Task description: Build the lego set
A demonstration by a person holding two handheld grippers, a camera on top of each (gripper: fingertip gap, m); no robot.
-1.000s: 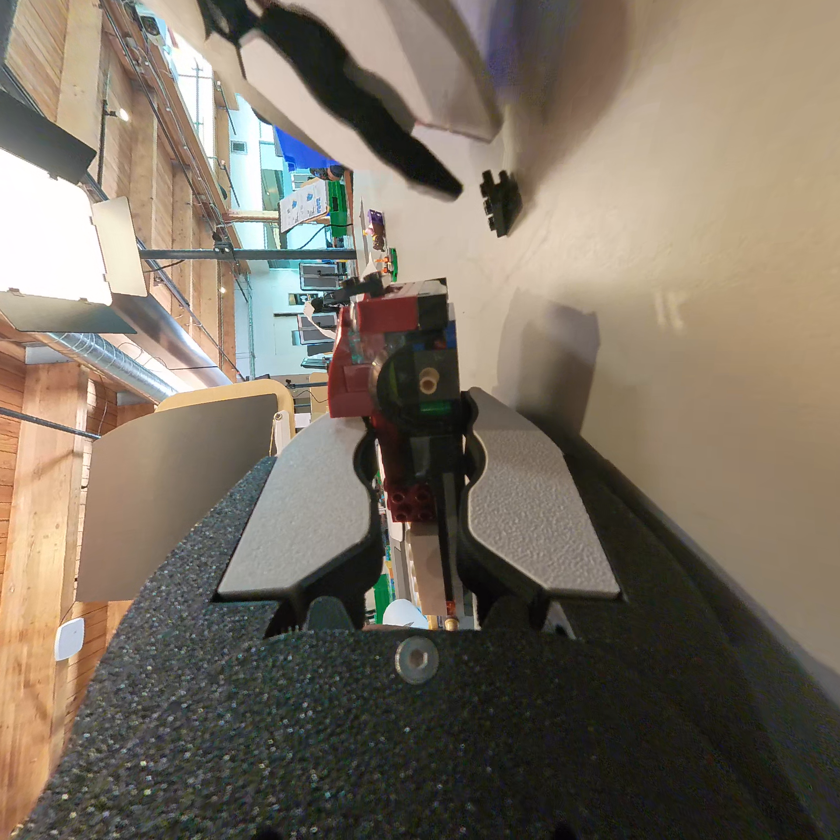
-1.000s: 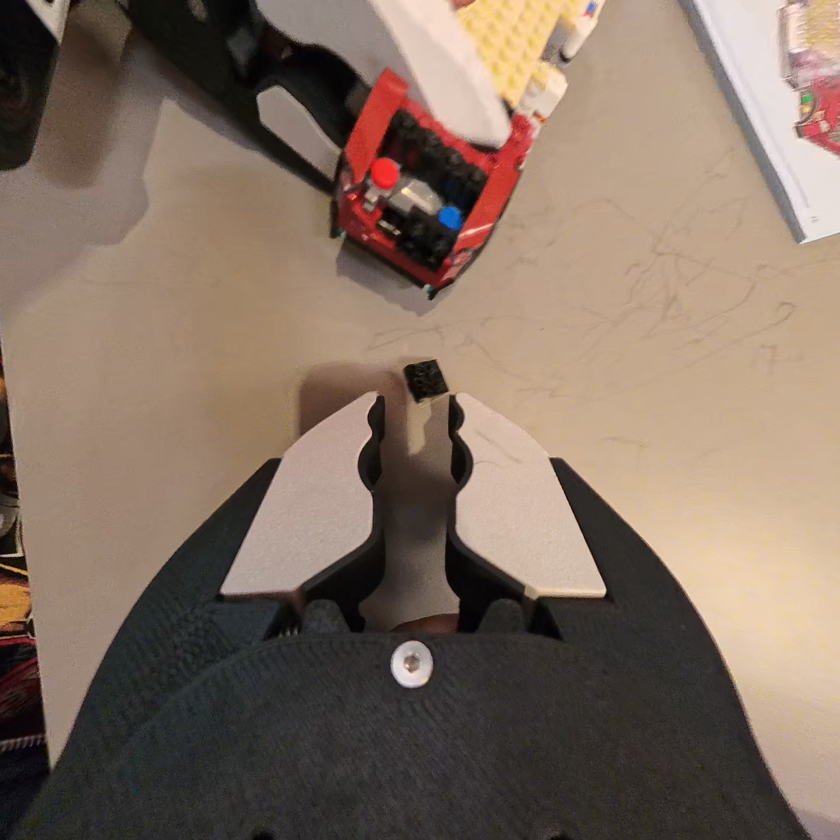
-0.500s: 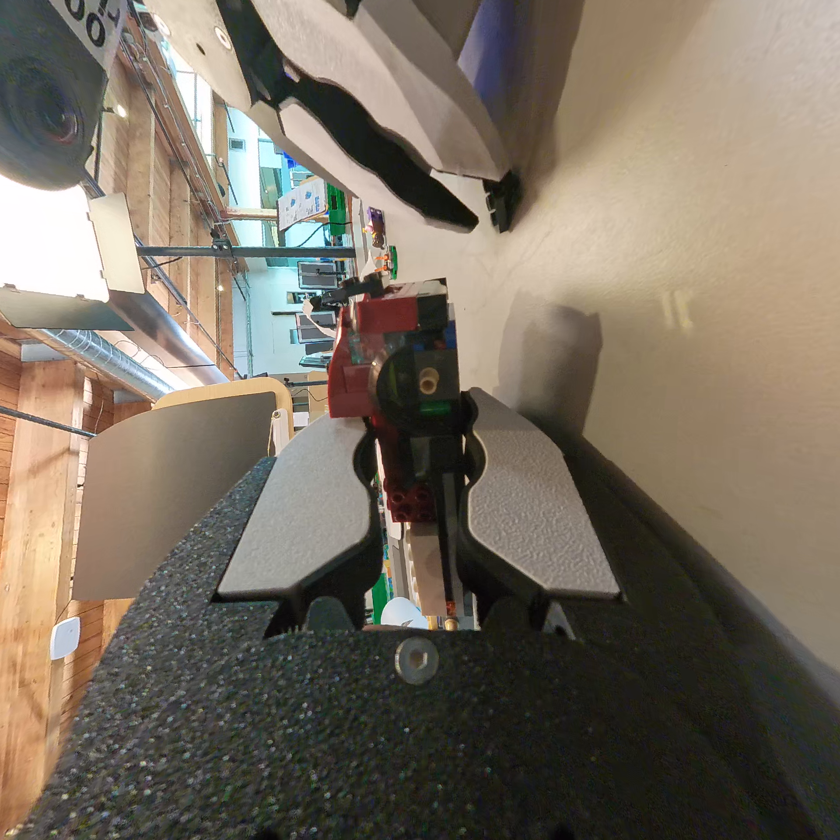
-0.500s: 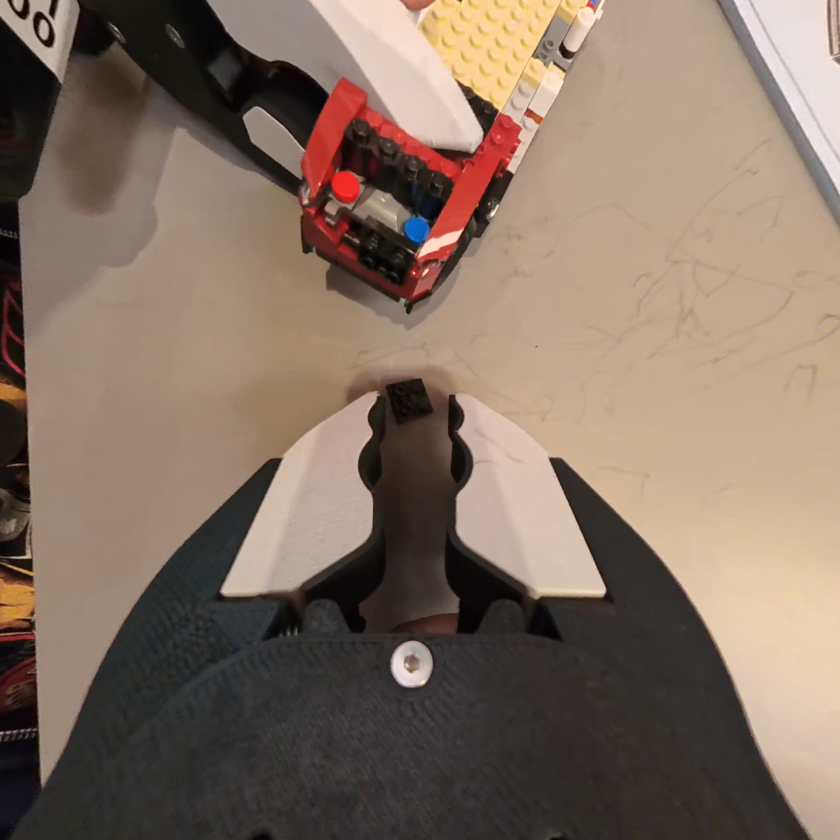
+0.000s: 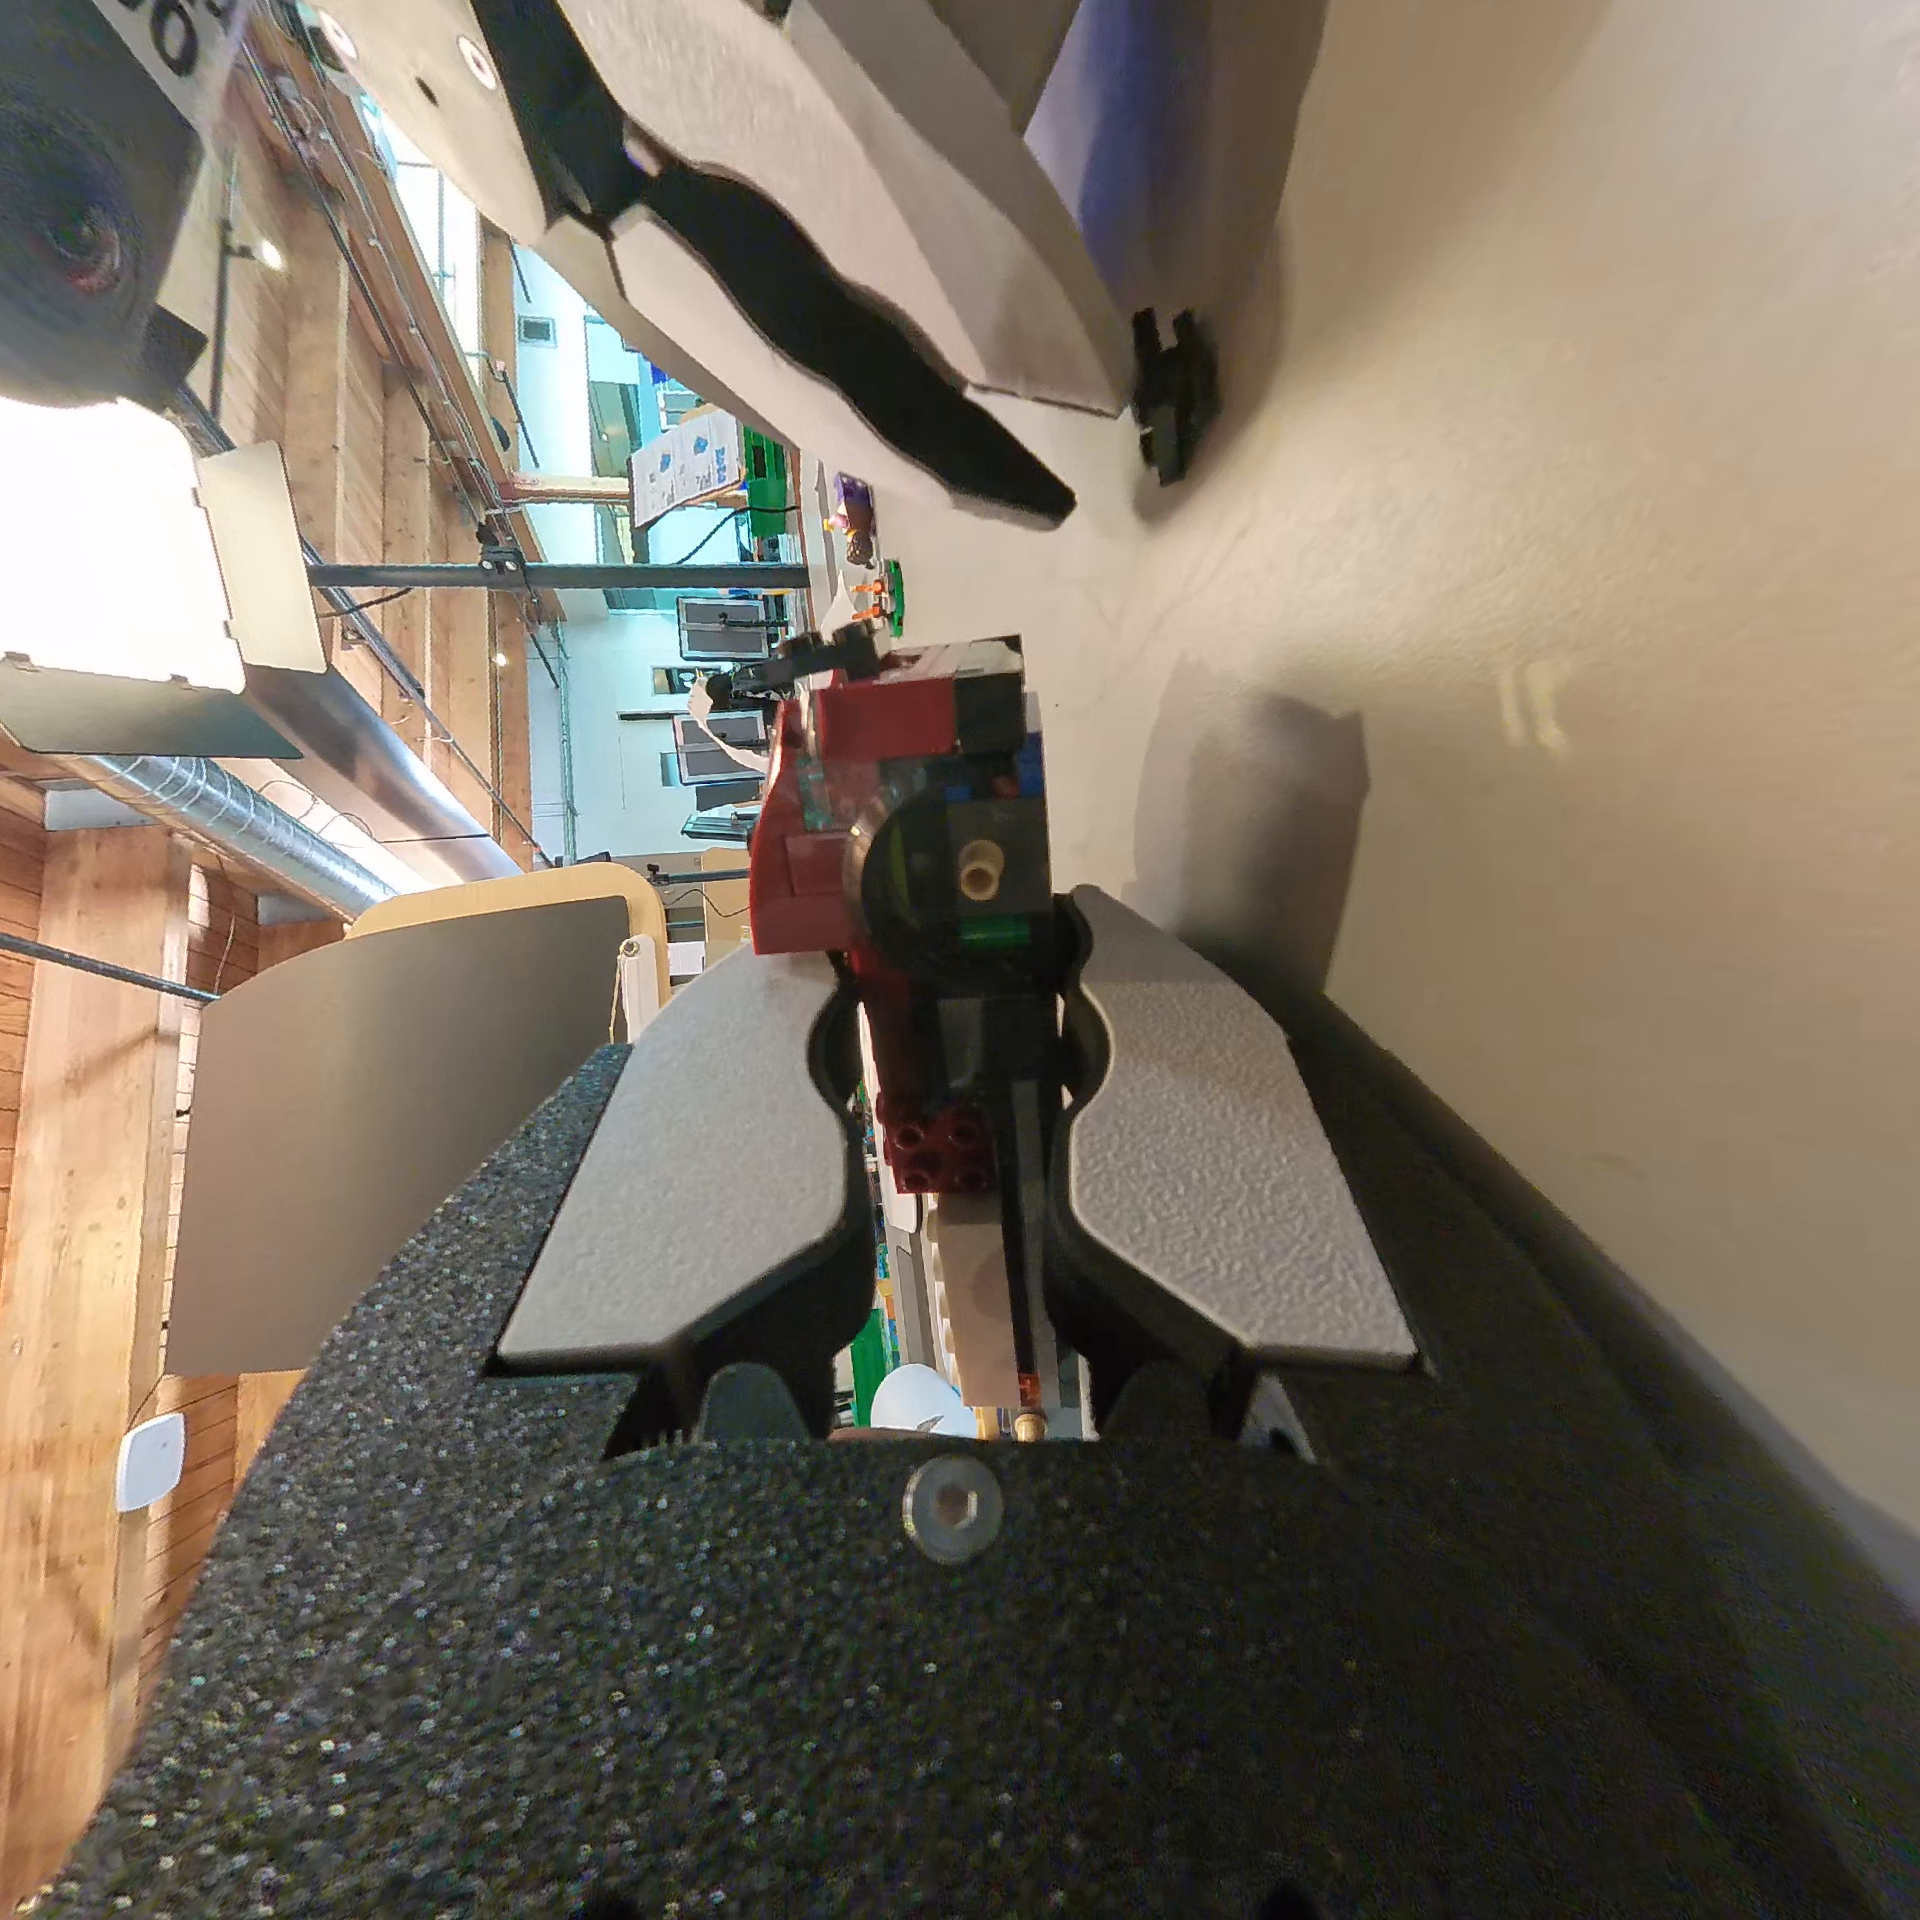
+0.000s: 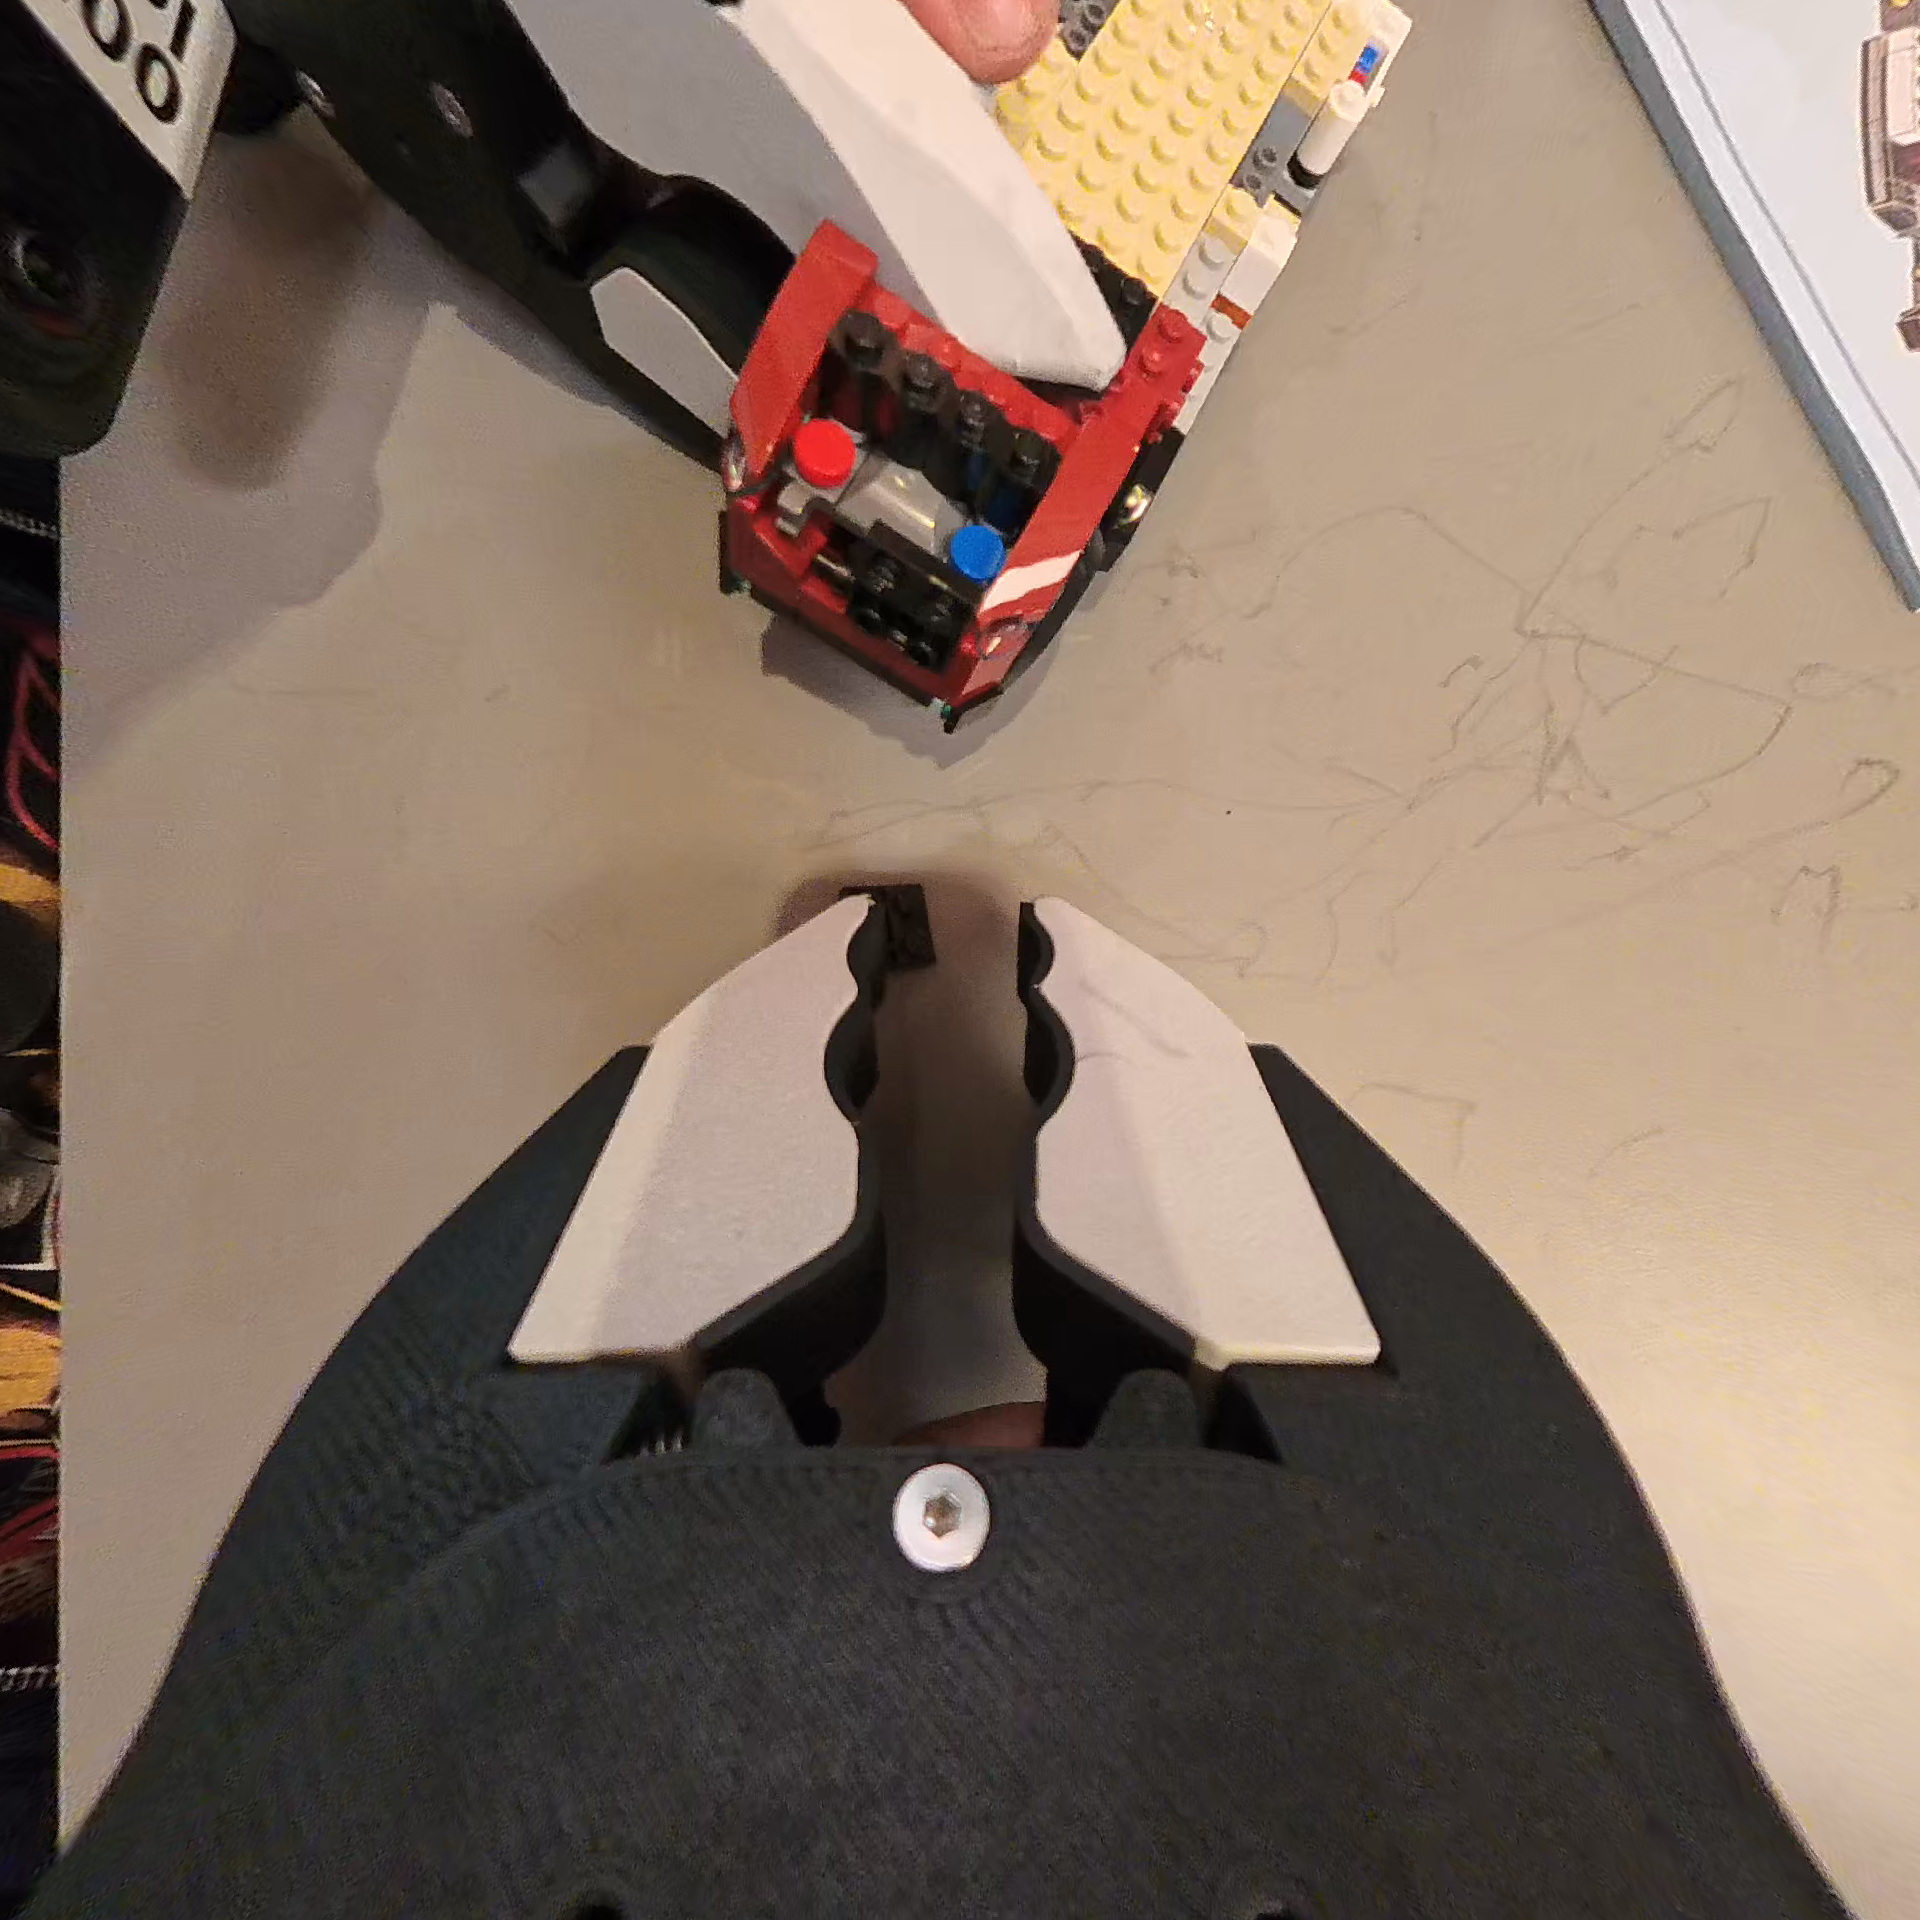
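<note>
My left gripper [image 5: 951, 966] is shut on a dark red and black brick vehicle [image 5: 894, 790], which it holds on its side against the beige table [image 5: 1558, 727]. The right wrist view shows that vehicle [image 6: 904, 509] with a red and a blue stud, clamped by the left gripper's white fingers [image 6: 935, 197]. My right gripper [image 6: 951, 920] is open and down at the table. A small black brick [image 6: 906, 925] lies between its fingertips, against the left finger, with a gap to the right one. The left wrist view also shows this brick [image 5: 1174, 395] at the right gripper's tips [image 5: 1081, 457].
A tan studded plate [image 6: 1143, 135] forms the vehicle's far end. A white booklet [image 6: 1787, 156] lies at the table's far right. A dark patterned surface [image 6: 26, 935] borders the table's left edge. Scuffed bare table [image 6: 1455, 935] stretches to the right. The grippers' ends are close to 7 cm from one another. The tan studded plate [image 6: 1143, 135] is about 7 cm from my left fingertips.
My right gripper moved forward and down onto the small black brick, which now lies between its fingertips; its jaws narrowed a little. My left gripper kept its hold on the vehicle.
</note>
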